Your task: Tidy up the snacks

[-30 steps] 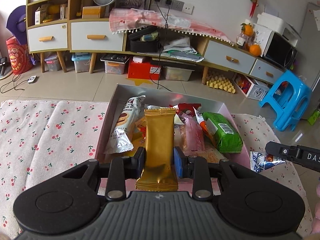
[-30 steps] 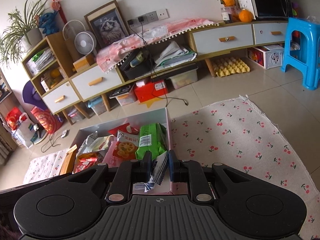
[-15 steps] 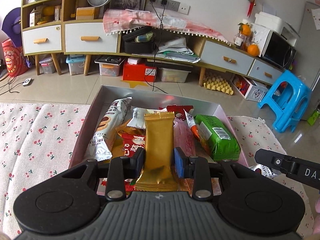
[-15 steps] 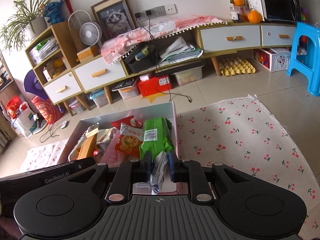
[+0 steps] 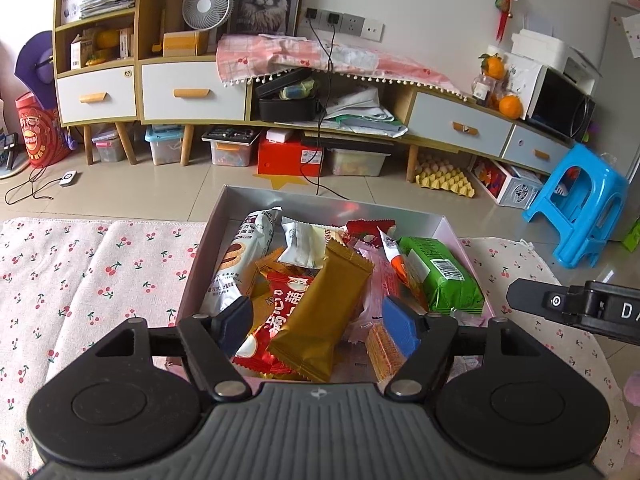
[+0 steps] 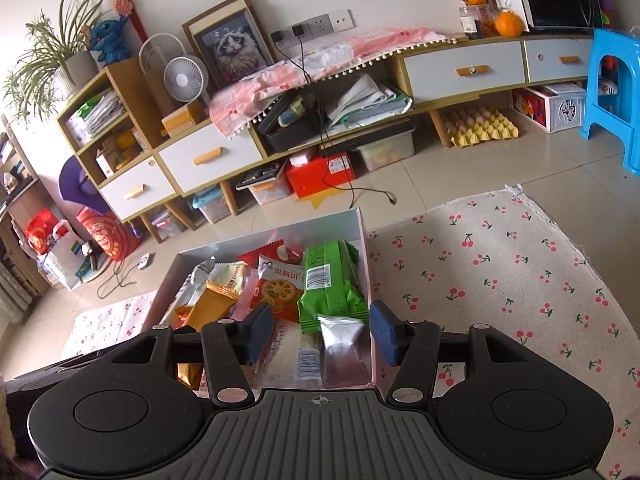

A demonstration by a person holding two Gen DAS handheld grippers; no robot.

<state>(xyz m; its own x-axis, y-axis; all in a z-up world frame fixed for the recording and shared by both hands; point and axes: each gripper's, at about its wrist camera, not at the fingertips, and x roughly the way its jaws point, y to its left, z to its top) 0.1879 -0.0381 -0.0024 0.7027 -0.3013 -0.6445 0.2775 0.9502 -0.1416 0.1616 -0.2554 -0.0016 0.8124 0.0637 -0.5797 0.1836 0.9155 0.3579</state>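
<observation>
An open pink box (image 5: pixel 320 204) (image 6: pixel 366 240) on the cherry-print cloth holds several snack packs. My left gripper (image 5: pixel 318 322) is open over its near edge; a gold packet (image 5: pixel 320 312) lies loose between its fingers, tilted on a red packet (image 5: pixel 280 308). A green pack (image 5: pixel 438 274) lies at the box's right side. My right gripper (image 6: pixel 322 332) is open over the box's near right corner; a silver packet (image 6: pixel 342 344) lies loose below it, next to the green pack (image 6: pixel 330 280). The right gripper's side shows in the left wrist view (image 5: pixel 576 308).
The cherry-print cloth (image 5: pixel 92 276) (image 6: pixel 500 280) spreads left and right of the box. Behind it is tiled floor, a long low cabinet (image 5: pixel 456 128) with drawers and storage bins underneath, and a blue stool (image 5: pixel 580 204).
Both grippers opened. The gold packet dropped from the left gripper into the box and tilted; the silver packet dropped from the right gripper into the box's near right corner.
</observation>
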